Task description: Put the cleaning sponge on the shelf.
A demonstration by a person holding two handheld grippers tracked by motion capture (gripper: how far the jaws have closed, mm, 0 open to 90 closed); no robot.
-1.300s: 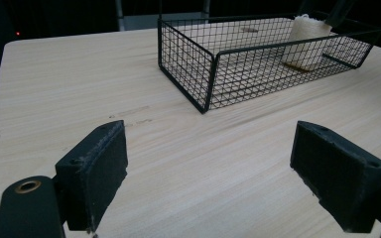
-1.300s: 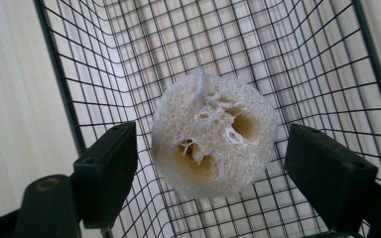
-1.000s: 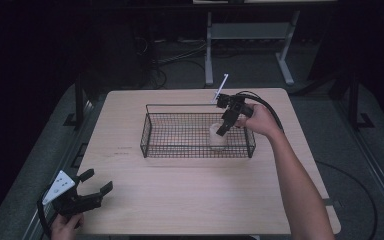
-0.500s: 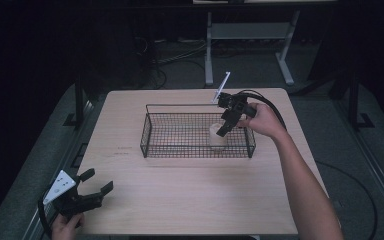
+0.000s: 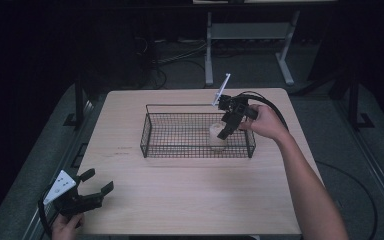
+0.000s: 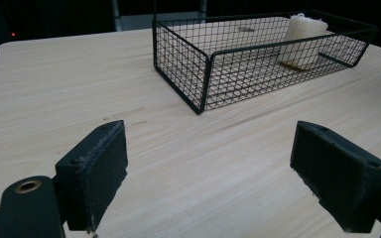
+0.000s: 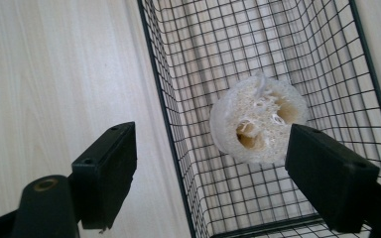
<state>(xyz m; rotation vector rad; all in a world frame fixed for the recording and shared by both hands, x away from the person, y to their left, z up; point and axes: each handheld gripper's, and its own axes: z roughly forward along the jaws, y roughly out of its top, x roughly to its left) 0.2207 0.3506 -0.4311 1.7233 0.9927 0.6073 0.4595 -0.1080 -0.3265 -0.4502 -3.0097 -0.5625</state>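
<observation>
A: Where is the sponge [image 5: 217, 136] at this moment?

B: It stands upright inside the wire basket [image 5: 180, 150], close to the right end and near the front wall. It is a pale, round loofah sponge. In the right gripper view I see its top [image 7: 258, 119] from above, with holes in the middle.

A: Does the right claw [image 5: 226, 131] hold it?

B: No. The right claw hangs above the basket, just over the sponge, and it points down. Its jaws stand apart with nothing between them. In its own view one jaw is over the table [image 5: 190, 200] outside the basket wall, and the other is over the basket beside the sponge. The sponge is lower than both, so the pads do not press on it.

A: And the left claw [image 5: 97, 186]?

B: It rests at the front left corner of the table, well apart from the basket. Its jaws are wide open and empty. In the left gripper view the basket [image 6: 203, 84] and the sponge [image 6: 303, 39] are far ahead of it.
</observation>
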